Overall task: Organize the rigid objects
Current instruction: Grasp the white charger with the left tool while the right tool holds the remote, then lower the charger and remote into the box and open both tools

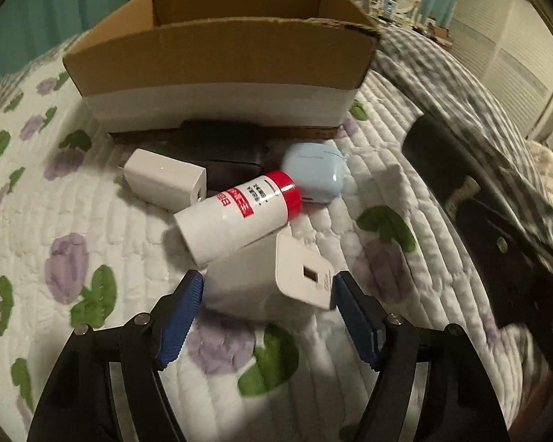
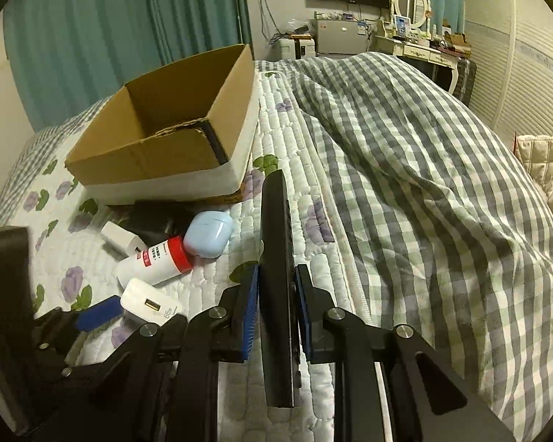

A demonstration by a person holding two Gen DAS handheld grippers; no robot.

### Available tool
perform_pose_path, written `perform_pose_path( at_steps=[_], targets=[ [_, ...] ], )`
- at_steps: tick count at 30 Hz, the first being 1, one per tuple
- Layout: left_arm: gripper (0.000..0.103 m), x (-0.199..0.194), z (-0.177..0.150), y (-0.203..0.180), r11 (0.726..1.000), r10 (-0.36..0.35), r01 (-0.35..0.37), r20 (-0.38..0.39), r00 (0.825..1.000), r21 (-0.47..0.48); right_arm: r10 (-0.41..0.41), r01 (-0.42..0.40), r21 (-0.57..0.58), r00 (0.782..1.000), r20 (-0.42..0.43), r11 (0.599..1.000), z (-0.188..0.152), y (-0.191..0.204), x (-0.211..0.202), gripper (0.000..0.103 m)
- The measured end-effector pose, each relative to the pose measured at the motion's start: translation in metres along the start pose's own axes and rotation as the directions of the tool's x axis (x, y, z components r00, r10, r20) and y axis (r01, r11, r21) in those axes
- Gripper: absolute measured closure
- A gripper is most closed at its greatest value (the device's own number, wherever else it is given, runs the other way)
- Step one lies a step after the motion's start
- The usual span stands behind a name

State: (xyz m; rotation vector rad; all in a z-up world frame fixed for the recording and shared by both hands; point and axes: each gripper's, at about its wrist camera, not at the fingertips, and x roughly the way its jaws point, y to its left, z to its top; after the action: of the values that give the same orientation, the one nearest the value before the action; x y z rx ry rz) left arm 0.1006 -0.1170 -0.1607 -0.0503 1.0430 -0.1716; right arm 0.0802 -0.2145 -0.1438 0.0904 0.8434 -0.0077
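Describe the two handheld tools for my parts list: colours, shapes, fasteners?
Both match. The left tool has black angular linkage arms, round silver pivot pins and blue ribbed pads on its fingers. The right tool shows the same black arms, silver pins and blue pads. No cables, markings or sleeves show.

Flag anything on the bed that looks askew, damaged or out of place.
The white bottle with the red cap lies tipped on its side, leaning on the blue earbud case and a white charger. The cardboard box has a torn, ragged rim at its near right corner. Nothing has spilled.
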Motion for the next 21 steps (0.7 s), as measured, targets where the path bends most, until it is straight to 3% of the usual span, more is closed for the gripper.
perform_pose_path(
  at_steps=[11, 16, 21],
  targets=[
    [0.032, -0.019, -0.001, 0.007, 0.999, -0.039, 0.04, 0.042, 0.998, -0.013, 0.003, -0.002, -0.021, 1.0, 0.01, 1.0, -0.002, 0.008, -0.003, 0.085],
    [0.032, -0.062, 0.006, 0.015, 0.999, -0.046, 0.048, 0.118, 0.992, -0.012, -0.001, 0.005, -0.046, 0.997, 0.076, 0.999, 0.008, 0.014, -0.03, 0.085],
    [0.032, -0.118, 0.033, 0.022, 0.998, -0.065, 0.069, 0.222, 0.973, -0.012, 0.009, 0.005, -0.082, 0.985, 0.173, 0.997, 0.033, 0.023, -0.07, 0.085]
  ],
)
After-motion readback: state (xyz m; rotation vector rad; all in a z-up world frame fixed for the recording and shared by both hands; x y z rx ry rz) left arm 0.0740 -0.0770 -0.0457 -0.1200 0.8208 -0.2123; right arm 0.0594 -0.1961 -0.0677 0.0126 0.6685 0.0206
